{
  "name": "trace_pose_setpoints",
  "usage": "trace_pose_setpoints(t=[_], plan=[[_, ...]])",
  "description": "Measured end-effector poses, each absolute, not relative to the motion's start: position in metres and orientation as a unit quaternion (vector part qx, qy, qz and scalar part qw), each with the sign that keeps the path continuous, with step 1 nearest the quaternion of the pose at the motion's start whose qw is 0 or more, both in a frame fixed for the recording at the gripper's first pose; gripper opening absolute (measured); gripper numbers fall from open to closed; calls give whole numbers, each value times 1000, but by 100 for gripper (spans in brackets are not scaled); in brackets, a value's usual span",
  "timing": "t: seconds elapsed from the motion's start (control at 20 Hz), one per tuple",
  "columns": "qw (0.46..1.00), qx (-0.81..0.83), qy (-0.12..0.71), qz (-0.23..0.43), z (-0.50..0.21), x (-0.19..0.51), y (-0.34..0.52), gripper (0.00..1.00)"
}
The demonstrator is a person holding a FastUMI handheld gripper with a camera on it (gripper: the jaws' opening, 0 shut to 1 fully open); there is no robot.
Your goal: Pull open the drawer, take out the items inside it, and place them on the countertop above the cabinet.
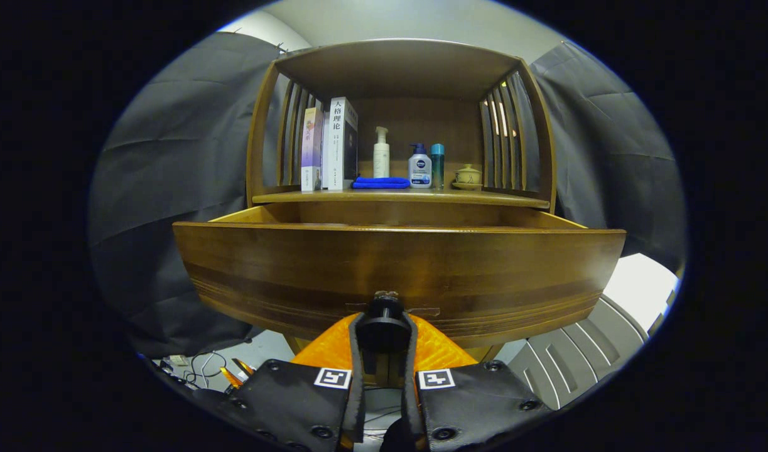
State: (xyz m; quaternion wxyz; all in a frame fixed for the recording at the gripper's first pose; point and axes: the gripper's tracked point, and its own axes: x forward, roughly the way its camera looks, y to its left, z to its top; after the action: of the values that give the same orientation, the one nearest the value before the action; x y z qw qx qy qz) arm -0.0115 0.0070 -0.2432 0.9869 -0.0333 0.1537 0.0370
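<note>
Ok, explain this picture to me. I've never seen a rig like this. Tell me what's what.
A person holds a two-finger gripper by hand; the camera rides on it and looks forward along its fingers. Both fingers are shut on the drawer knob. The wooden drawer is pulled out toward the camera; what lies inside is hidden behind its front. Above it, the countertop carries books, a folded blue cloth, three bottles and a small lidded pot.
</note>
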Motion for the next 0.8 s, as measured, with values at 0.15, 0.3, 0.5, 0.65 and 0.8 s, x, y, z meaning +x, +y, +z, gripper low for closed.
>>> trace_pose_setpoints(t=[0.15,0.3,0.5,0.65,0.8], plan=[[986,-38,158,47,-245,-22,10,25],[985,-40,160,53,-244,-30,9,25],[984,-43,163,56,-245,-33,9,25],[983,-37,171,55,-245,-34,10,34],[982,-30,176,62,-240,-40,10,63]])
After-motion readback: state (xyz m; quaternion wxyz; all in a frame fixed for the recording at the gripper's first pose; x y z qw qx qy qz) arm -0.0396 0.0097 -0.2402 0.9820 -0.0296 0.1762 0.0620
